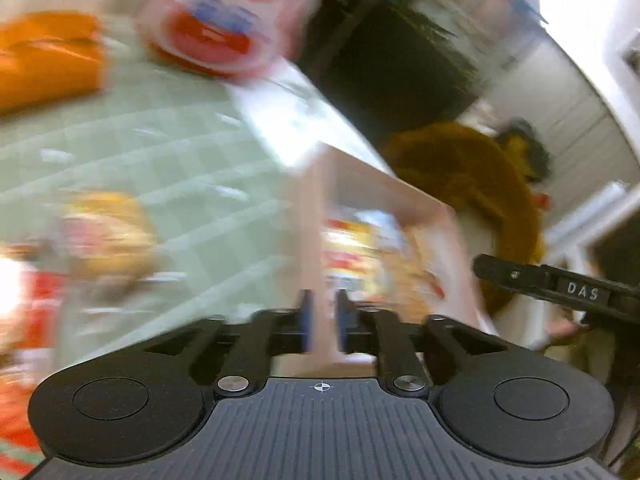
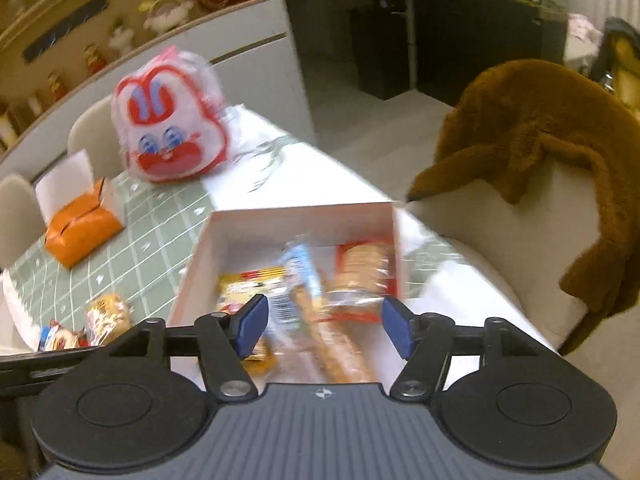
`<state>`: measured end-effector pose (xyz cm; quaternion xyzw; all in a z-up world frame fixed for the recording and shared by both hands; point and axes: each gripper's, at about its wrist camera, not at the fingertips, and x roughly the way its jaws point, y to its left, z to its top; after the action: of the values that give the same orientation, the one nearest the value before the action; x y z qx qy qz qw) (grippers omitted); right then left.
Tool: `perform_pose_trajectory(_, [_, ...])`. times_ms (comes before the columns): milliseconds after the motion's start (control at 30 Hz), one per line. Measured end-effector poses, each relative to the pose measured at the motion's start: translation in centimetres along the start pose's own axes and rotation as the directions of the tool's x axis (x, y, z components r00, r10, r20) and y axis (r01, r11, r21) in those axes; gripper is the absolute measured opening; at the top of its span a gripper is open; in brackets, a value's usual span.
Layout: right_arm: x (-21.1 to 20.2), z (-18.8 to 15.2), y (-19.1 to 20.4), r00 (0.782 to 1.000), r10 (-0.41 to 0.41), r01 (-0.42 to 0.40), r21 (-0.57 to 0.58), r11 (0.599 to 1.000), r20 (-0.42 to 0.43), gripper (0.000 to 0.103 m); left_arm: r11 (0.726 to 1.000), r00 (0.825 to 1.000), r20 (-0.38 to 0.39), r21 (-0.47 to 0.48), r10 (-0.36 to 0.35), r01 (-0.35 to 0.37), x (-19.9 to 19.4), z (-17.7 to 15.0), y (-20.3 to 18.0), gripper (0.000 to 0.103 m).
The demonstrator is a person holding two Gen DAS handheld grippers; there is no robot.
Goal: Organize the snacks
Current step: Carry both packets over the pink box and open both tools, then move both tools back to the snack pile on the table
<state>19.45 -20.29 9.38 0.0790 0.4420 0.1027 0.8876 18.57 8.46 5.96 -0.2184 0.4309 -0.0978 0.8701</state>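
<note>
Taking the pale pink open-topped cardboard box (image 2: 304, 216) on the counter (image 2: 160, 240) as landmark: far to its left lies an orange folded paper packet (image 2: 82, 234), with a white-and-red rabbit-face plastic bag (image 2: 170, 120) standing behind the box's left corner. Near the box's left wall sit two loose wrapped snacks (image 2: 106, 316) on the green checked cloth. Inside the box lie several wrapped snacks, among them a yellow-red packet (image 2: 250, 282), a long biscuit stick pack (image 2: 340, 344) and a red-edged cracker pack (image 2: 362, 268).

The left gripper (image 1: 323, 320) has its fingers drawn close on the box's wall, though blur hides the exact contact. The right gripper (image 2: 324, 322) hovers over the box, fingers spread wide, holding nothing. Right of the box, a brown plush coat (image 2: 552, 132) drapes a cream chair (image 2: 500, 240).
</note>
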Motion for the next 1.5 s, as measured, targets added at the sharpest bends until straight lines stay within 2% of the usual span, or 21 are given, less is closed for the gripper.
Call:
perform_pose_trajectory(67, [0.8,0.3,2.5,0.999,0.033,-0.033,-0.032,0.999,-0.015,0.067,0.996,0.992,0.082,0.016,0.092,-0.093,-2.9,-0.2,1.7,0.031])
perform_pose_trajectory(200, [2.5,0.5,8.5,0.990,0.130,-0.135,-0.111,0.985,-0.048,0.070,0.979,0.967,0.164,-0.091,0.194,-0.181,-8.1,0.0,6.8,0.031])
perform_pose_trajectory(300, [3.2,-0.4,12.6,0.982,0.174,-0.184,-0.168,0.968,-0.070,0.074,0.932,0.919,0.184,-0.173,0.348,-0.318,-10.1,0.0,10.8,0.031])
perform_pose_trajectory(333, [3.5,-0.7,13.7,0.979,0.186,-0.199,-0.179,0.964,-0.085,0.074,0.918,0.908,0.180,-0.197,0.379,-0.344,-10.7,-0.3,11.9,0.031])
perform_pose_trajectory(367, [3.7,-1.1,14.6,0.975,0.199,-0.215,-0.184,0.959,-0.101,0.074,0.910,0.904,0.172,-0.217,0.392,-0.353,-11.0,-0.7,12.9,0.031])
perform_pose_trajectory(467, [4.4,-2.6,16.7,0.961,0.234,-0.260,-0.190,0.947,-0.151,0.074,0.911,0.915,0.135,-0.226,0.381,-0.346,-10.5,-1.8,14.4,0.031])
perform_pose_trajectory(567, [5.2,-4.3,17.7,0.950,0.247,-0.282,-0.181,0.942,-0.192,0.074,0.912,0.919,0.111,-0.212,0.379,-0.351,-8.6,-2.5,14.9,0.031])
perform_pose_trajectory(667, [5.9,-6.2,18.4,0.935,0.268,-0.308,-0.152,0.939,-0.234,0.074,0.943,0.946,0.123,-0.186,0.301,-0.276,-7.7,-3.1,14.6,0.033])
perform_pose_trajectory(800, [6.8,-8.4,19.5,0.928,0.255,-0.301,-0.141,0.943,-0.270,0.074,0.976,0.982,0.062,-0.142,0.177,-0.167,-6.4,-3.1,14.0,0.033])
perform_pose_trajectory(833, [6.9,-8.8,20.0,0.925,0.256,-0.304,-0.141,0.942,-0.279,0.074,0.978,0.985,0.057,-0.140,0.162,-0.153,-6.7,-3.1,13.9,0.031])
perform_pose_trajectory(900, [7.1,-9.6,21.1,0.922,0.260,-0.312,-0.154,0.937,-0.286,0.074,0.974,0.977,0.096,-0.143,0.189,-0.174,-8.0,-3.1,14.0,0.030])
perform_pose_trajectory(967, [7.1,-10.1,22.5,0.925,0.257,-0.313,-0.177,0.933,-0.281,0.075,0.955,0.951,0.137,-0.148,0.276,-0.256,-9.5,-3.1,14.1,0.030])
perform_pose_trajectory(1067, [7.7,-10.7,24.6,0.931,0.241,-0.296,-0.180,0.938,-0.273,0.078,0.919,0.912,0.143,-0.155,0.383,-0.362,-10.5,-3.0,14.7,0.030])
perform_pose_trajectory(1133, [8.5,-10.8,25.6,0.932,0.239,-0.289,-0.161,0.944,-0.272,0.081,0.907,0.904,0.130,-0.168,0.408,-0.386,-10.4,-3.0,15.4,0.030])
perform_pose_trajectory(1167, [8.8,-10.9,26.2,0.939,0.232,-0.278,-0.166,0.946,-0.252,0.087,0.902,0.900,0.124,-0.171,0.419,-0.396,-10.2,-3.2,15.7,0.030])
perform_pose_trajectory(1233, [9.2,-11.2,27.1,0.955,0.202,-0.245,-0.195,0.950,-0.218,0.091,0.890,0.890,0.108,-0.171,0.443,-0.423,-9.7,-3.4,16.4,0.029])
perform_pose_trajectory(1333, [9.4,-12.0,28.2,0.969,0.153,-0.206,-0.287,0.936,-0.196,0.093,0.892,0.887,0.131,-0.163,0.442,-0.421,-9.5,-3.6,16.6,0.027])
perform_pose_trajectory(1400, [9.1,-12.7,28.1,0.976,0.110,-0.170,-0.339,0.925,-0.187,0.093,0.898,0.893,0.126,-0.142,0.433,-0.416,-9.3,-3.5,16.3,0.027])
perform_pose_trajectory(1500, [8.0,-13.3,26.1,0.974,0.122,-0.179,-0.323,0.929,-0.191,0.085,0.911,0.903,0.119,-0.083,0.412,-0.404,-8.6,-3.5,15.4,0.027])
